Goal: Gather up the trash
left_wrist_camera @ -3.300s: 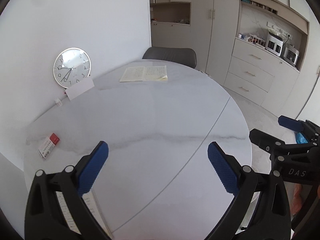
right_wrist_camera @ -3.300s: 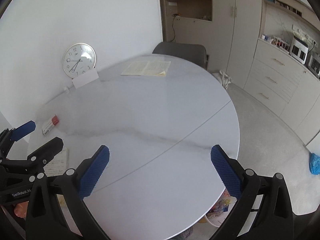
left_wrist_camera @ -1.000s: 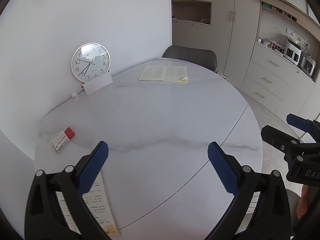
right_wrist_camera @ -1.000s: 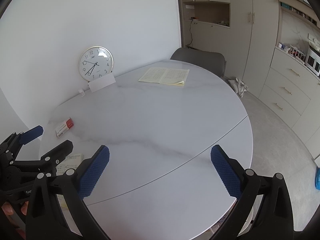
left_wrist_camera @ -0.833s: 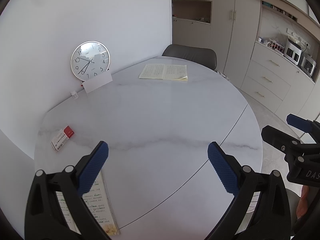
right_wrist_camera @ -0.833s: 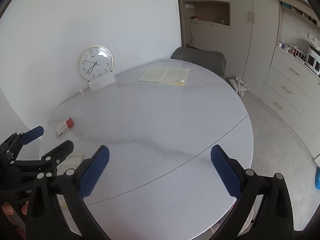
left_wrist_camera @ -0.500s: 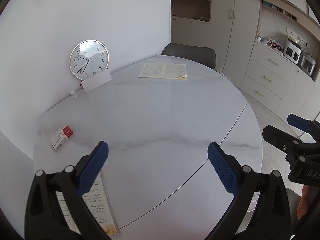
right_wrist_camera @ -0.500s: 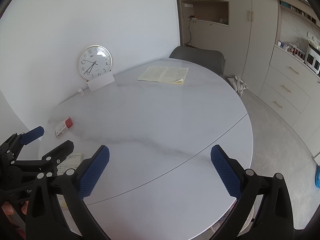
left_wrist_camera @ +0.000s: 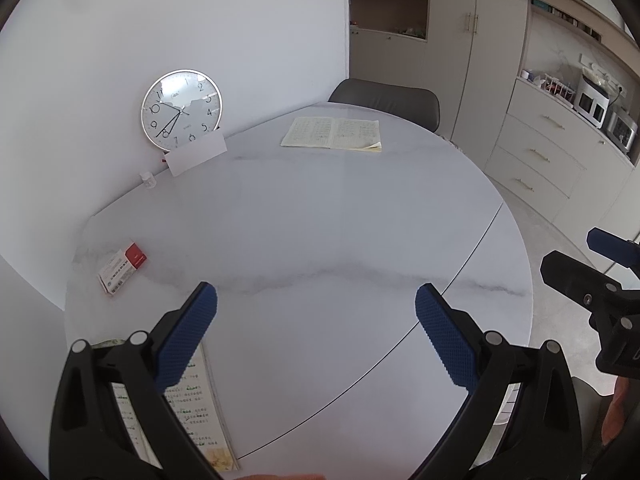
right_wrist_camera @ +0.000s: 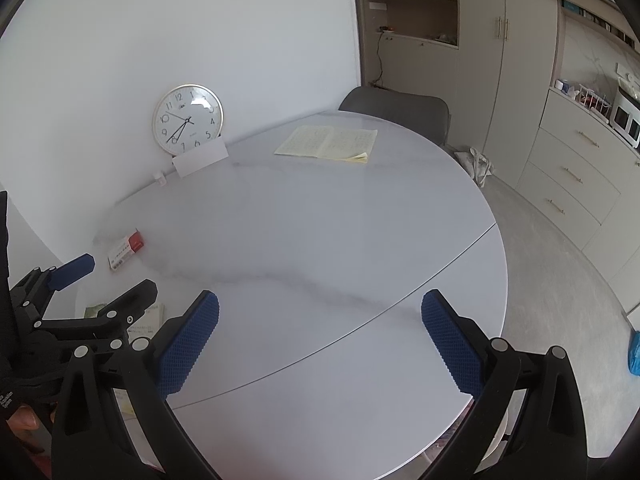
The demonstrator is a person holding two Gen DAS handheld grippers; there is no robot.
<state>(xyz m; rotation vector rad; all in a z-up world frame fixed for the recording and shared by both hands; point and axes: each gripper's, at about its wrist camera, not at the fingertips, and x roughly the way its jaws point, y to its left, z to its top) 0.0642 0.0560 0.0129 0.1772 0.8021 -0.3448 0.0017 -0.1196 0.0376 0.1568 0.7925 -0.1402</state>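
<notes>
Left gripper [left_wrist_camera: 316, 334] hovered low over the round white marble table [left_wrist_camera: 320, 220], jaws spread wide, empty, right gripper [right_wrist_camera: 320, 338] likewise, small red-and-white cardboard box [left_wrist_camera: 122, 268] lay far-left of both.

Across my round marble table [left_wrist_camera: 320, 220] I see a wall clock [left_wrist_camera: 181, 109] leaning behind a white card [left_wrist_camera: 197, 157], an open notebook [left_wrist_camera: 332, 133], and a grey chair [left_wrist_camera: 386, 100] beyond.

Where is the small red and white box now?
The small red and white box lies near the table's left edge, ahead-left of the left gripper.
</notes>
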